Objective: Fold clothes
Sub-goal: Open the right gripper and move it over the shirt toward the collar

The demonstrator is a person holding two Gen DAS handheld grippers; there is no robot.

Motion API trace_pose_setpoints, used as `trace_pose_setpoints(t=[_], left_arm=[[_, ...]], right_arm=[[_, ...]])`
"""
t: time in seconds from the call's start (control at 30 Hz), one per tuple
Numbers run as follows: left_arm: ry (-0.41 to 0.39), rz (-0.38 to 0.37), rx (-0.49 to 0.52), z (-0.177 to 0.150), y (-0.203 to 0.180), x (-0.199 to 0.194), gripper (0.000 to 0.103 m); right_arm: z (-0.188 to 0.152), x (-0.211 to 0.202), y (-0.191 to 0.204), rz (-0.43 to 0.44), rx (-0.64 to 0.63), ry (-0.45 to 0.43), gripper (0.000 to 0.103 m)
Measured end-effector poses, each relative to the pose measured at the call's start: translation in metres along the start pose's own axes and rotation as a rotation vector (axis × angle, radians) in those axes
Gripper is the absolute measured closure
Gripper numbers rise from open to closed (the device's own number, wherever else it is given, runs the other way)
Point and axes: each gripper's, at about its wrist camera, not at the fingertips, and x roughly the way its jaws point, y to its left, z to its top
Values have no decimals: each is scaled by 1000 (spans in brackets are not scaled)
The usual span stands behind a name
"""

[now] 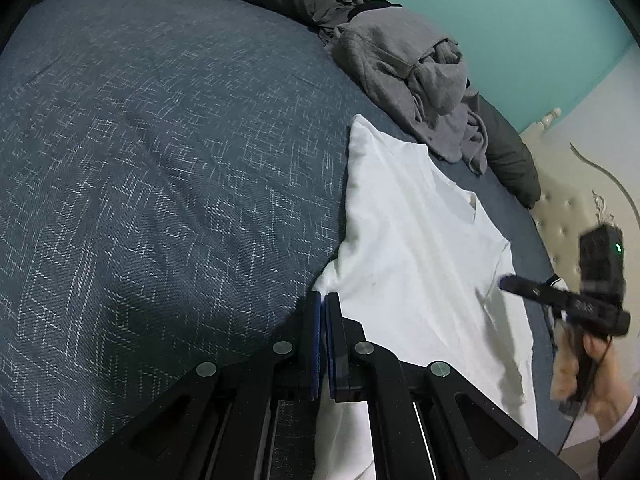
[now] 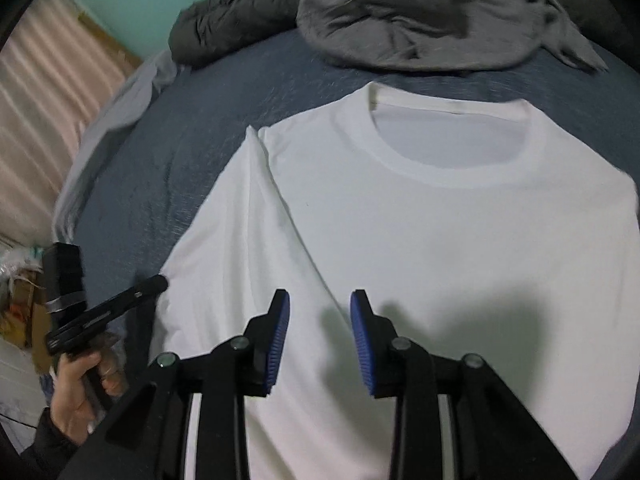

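Shirt (image 2: 420, 240) is white and lies flat on the bed (image 1: 160, 160), neck hole at the far end. One sleeve on the left side is already turned in over the body, making a long crease.

Left gripper (image 1: 323, 300) sits at the shirt's left edge with its jaws pressed together. It looks like they pinch the edge of the cloth, but I cannot tell for sure. Right gripper (image 2: 320, 304) hangs over the lower middle of the shirt with its jaws wide open and nothing in them.

I think the next job is to fold one side of the shirt over. To do it well, grab the cloth close to the edge, at a top spot and a bottom spot on the same side. Lift only a little, so the rest stays flat. Carry both spots across together, so the fold line runs straight from neck to hem. Then lay it down softly and smooth it.

Past the neck, a grey pile of clothes (image 2: 420, 12) sits near the shirt, and a dark bundle (image 2: 224, 24) lies further left. They are close to the collar, so keep the shirt from sliding up into them. The bed is soft and may wrinkle under the shirt.
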Motion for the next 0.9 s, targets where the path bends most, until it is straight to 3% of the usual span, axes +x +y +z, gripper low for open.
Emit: trace_pose_setpoints(t=[0.17,0.23,0.27,0.47,0.6,0.8,0.9], left_arm=[[-1,9,17,0,-2,-1,101],[1,12,21,0,-2,0,101],[2,13,23,0,-2,0,101],[1,13,19,-1,-1,0,101],[1,15,23,-1,-1,0,100],[3,12,19,0,0,0,100],[4,10,18,0,0,0,101]], right_arm=[[6,30,10,9,-58,56,73],[4,37,13,28,-74,63,95],[3,40,13,26,-74,67,99],[2,25,-8,-16,6,-27,102],[1,22,-20,-56,41,-38,102],[3,11,-21,-18,36,-52,99],[-4,-3,-30,4,49,-44,72]])
